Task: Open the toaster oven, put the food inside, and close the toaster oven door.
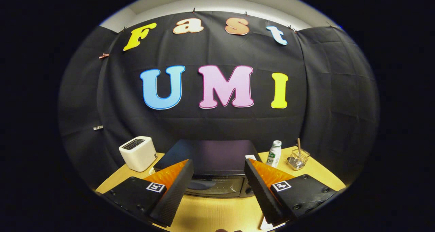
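- Black cloth wall (pixel 217 123): creased, spanning the centre of the frame and folding forward at the left and right.
- Pale wall or ceiling strip (pixel 217 2): visible above the cloth, top centre, brightly lit.
- Small clips (pixel 104 55): pinning the cloth at upper left and along its top edge.
- Worktop (pixel 217 215): light wood, lower centre, warmly lit, with a rounded front edge.

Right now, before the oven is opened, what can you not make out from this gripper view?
- Toaster oven: the open gripper has its fingers wide apart and covers both ends of the front; handle unclear.
- Food: cannot tell where it is.
- Wire basket: contents too small to identify.
- White bottle: label too small.
- Table: near edge is cut off.
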A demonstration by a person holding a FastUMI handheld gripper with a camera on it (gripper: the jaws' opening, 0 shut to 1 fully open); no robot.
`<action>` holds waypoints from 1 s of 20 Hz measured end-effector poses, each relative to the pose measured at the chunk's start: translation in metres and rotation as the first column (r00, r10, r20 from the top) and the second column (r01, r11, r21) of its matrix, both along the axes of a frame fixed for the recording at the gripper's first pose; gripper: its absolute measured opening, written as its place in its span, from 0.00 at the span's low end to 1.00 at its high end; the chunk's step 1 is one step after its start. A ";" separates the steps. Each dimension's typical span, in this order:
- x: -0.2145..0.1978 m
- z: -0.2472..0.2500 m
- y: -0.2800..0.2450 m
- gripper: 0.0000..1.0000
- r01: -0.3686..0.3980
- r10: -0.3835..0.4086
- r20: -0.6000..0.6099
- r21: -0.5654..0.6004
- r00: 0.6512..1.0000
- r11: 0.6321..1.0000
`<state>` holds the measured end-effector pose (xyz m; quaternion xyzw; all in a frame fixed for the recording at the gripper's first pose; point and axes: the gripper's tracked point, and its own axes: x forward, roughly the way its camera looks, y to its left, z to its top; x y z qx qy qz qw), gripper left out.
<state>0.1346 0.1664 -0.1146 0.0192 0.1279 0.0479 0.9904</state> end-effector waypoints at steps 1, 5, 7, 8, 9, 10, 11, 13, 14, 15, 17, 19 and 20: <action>0.006 -0.011 0.009 0.98 -0.005 0.005 -0.017 -0.001 1.000 1.000; 0.028 -0.060 0.048 0.98 -0.052 0.053 -0.102 0.011 0.993 0.999; 0.037 -0.074 0.053 0.98 -0.045 0.045 -0.123 0.006 0.991 0.999; 0.040 -0.082 0.055 0.98 -0.037 0.037 -0.134 0.005 0.990 0.999; 0.044 -0.089 0.056 0.98 -0.028 0.028 -0.148 0.007 0.989 1.000; 0.047 -0.095 0.055 0.99 -0.015 0.016 -0.158 0.009 0.987 1.000; 0.050 -0.101 0.053 0.98 0.001 0.000 -0.168 0.005 0.986 1.000; 0.047 -0.108 0.049 0.98 0.015 -0.019 -0.175 -0.023 0.984 1.000; 0.050 -0.106 0.051 0.99 0.007 -0.013 -0.157 -0.043 0.987 0.999; 0.047 -0.107 0.051 0.98 -0.002 -0.006 -0.155 -0.055 0.988 0.998; 0.044 -0.107 0.051 0.98 0.003 -0.010 -0.164 -0.044 0.986 0.999; 0.039 -0.109 0.052 0.98 -0.004 -0.003 -0.172 -0.039 0.985 0.999; 0.033 -0.109 0.052 0.98 -0.011 0.004 -0.168 -0.042 0.986 0.999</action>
